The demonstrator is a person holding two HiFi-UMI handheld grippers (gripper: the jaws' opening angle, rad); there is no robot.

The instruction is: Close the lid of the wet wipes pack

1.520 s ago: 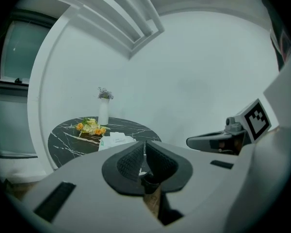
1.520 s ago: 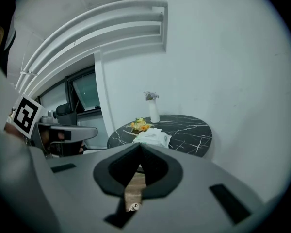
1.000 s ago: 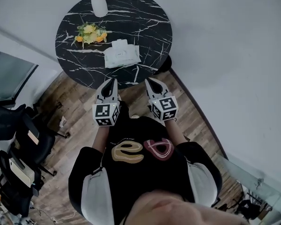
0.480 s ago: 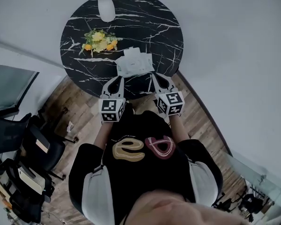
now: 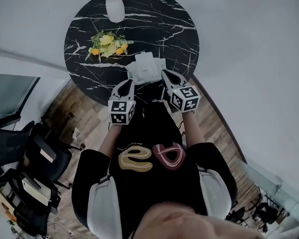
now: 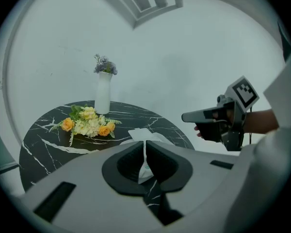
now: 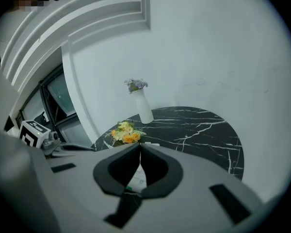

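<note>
The left gripper point(image 5: 128, 82) had its jaws pressed together at the tips, with only a thin slit between them, and it held nothing. The right gripper point(image 5: 165, 72) was the same: jaws together, nothing in them. Both hung in the air over the near edge of the counter point(image 5: 174, 29), side by side and a little apart.

Just past the two gripper tips, and between them, lay the wet wipes pack point(image 5: 147, 67), white and flat on the black counter. Neither gripper touched it. Farther out from the left gripper sat a bunch of yellow and orange flowers point(image 5: 107, 41), and beyond that a white vase point(image 5: 114, 6).

I think this was the reaching step, so the lid was not yet closed. Next, one gripper would need to come down onto the lid and push it flat, while the other could hold the pack so it did not slide.

The head view showed both grippers and the whole pack from above, but the lid was too small to make out. The left gripper view showed a white flap on the pack just past its tips, and the right gripper off to its right. The right gripper view showed only a bit of the pack through the slit
</note>
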